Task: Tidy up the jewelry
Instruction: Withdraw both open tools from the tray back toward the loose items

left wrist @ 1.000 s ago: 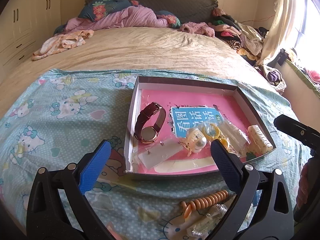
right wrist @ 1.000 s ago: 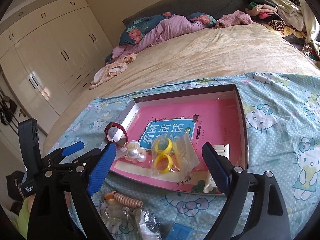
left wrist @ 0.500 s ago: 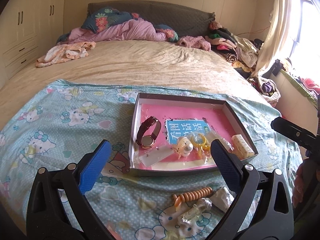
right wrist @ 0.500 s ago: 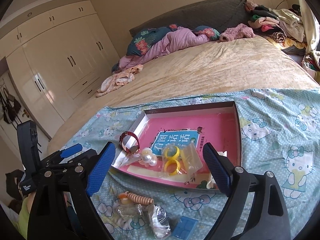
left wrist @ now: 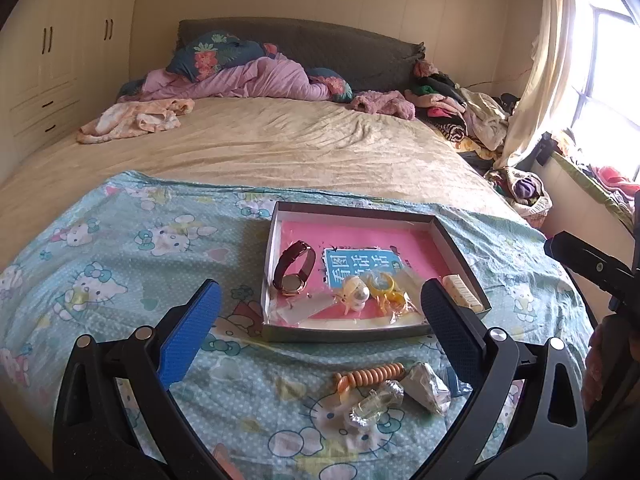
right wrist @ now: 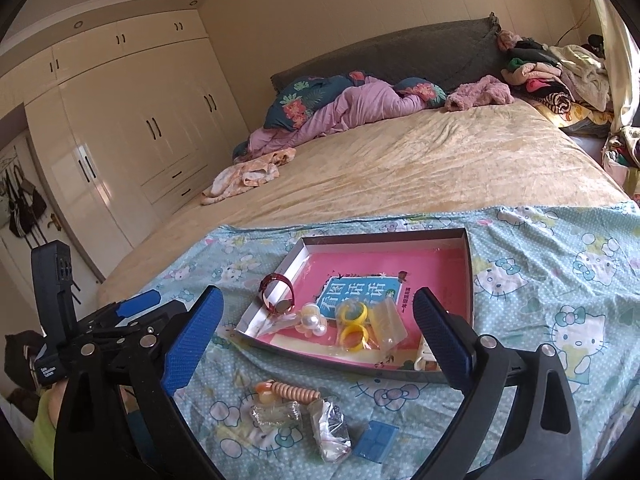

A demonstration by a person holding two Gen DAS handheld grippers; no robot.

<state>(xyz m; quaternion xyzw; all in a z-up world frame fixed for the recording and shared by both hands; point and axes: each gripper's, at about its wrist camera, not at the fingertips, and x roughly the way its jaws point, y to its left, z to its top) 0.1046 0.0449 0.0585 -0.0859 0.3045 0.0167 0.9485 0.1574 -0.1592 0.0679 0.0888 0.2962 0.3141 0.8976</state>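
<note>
Hovering, both empty: left hand-held gripper (left wrist: 320,312) and right hand-held gripper (right wrist: 318,322), pads spread wide. Loose items lie on the bed short of the tray (right wrist: 469,268). Coil hair tie (right wrist: 294,392) looks light, springy (pinch mid-coil); clear clip (right wrist: 276,415) likely slippery, brittle.

Black tool (left wrist: 320,312) frames, blue textured pads (left wrist: 188,338), silver screws

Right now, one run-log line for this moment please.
left gripper: open, empty | right gripper: open, empty | tray: watch, rings inside | coil hair tie: outside tray
</note>
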